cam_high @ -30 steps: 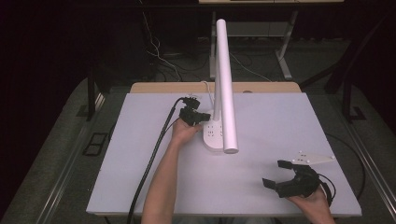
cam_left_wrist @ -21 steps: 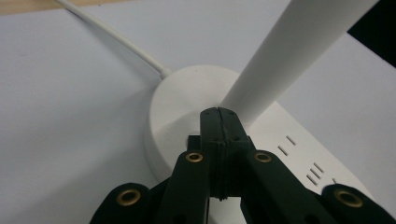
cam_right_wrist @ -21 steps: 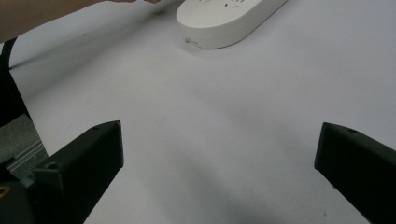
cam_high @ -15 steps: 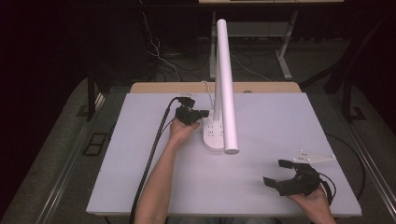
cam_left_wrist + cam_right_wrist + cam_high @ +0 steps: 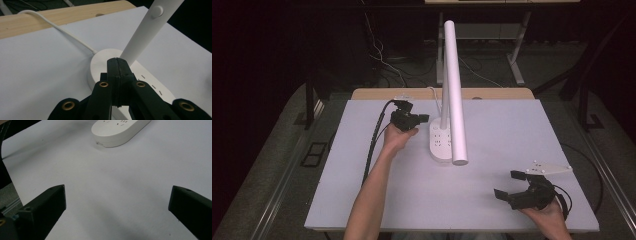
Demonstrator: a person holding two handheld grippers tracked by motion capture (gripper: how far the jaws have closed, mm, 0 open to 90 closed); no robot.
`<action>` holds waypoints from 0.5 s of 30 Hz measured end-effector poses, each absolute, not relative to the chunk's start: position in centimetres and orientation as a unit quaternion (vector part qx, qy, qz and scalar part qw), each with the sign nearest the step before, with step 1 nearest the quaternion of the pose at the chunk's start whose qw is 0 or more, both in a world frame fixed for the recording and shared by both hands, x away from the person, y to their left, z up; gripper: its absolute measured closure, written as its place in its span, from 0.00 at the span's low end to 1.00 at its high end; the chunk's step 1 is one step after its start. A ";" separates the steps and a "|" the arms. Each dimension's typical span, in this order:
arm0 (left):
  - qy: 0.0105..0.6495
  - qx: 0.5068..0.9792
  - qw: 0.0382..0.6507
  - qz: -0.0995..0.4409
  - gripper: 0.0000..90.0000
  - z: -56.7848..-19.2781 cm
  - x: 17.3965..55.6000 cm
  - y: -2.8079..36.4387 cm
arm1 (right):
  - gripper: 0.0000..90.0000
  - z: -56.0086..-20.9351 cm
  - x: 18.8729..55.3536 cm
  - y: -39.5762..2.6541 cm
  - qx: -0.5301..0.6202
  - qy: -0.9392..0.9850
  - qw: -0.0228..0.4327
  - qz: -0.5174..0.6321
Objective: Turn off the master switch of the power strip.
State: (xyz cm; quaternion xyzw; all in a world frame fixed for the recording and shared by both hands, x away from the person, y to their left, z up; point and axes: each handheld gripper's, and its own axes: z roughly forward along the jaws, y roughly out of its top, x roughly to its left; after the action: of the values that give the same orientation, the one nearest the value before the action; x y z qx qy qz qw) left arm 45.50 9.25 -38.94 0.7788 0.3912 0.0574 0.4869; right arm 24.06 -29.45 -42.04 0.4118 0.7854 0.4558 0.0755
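The left gripper (image 5: 424,118) has its 2 jaws pressed flat together with nothing between them, as the left gripper view shows (image 5: 116,60). Just past its tips, at the lamp's left side in the high view, sits the desk lamp's base (image 5: 100,62), a smooth white oval of matte plastic with socket slots on top (image 5: 439,142). From that base a thin stem rises, and a long, round white tube (image 5: 453,90) slopes over it, its free end hanging toward the person's side. Whether the tips touch the base I cannot tell. A white cord (image 5: 55,27) runs from the base's far side over the counter's pale wooden edge (image 5: 492,93).

The right gripper (image 5: 508,186) rests well apart from the lamp, low over the flat white counter (image 5: 522,130), jaws spread wide and empty. Ahead of it, in the right gripper view, lies the base's rounded end (image 5: 117,131).
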 end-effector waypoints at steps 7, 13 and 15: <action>0.382 0.780 0.492 0.060 1.00 -38.0 44.6 10.4 | 0.01 -42.0 24.1 -29.4 0.410 0.786 0.076 0.456; 0.375 0.781 0.495 0.064 1.00 -37.3 43.6 11.5 | 0.01 -42.0 24.1 -29.5 0.412 0.784 0.075 0.458; 0.373 0.781 0.497 0.062 1.00 -37.0 43.1 11.8 | 0.01 -42.0 24.0 -29.6 0.415 0.782 0.075 0.460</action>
State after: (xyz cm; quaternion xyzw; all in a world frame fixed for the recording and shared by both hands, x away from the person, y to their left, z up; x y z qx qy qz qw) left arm 43.15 11.77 -37.00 0.7811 0.3733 0.0623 0.4966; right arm 24.03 -29.62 -41.97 0.4146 0.7818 0.4597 0.0748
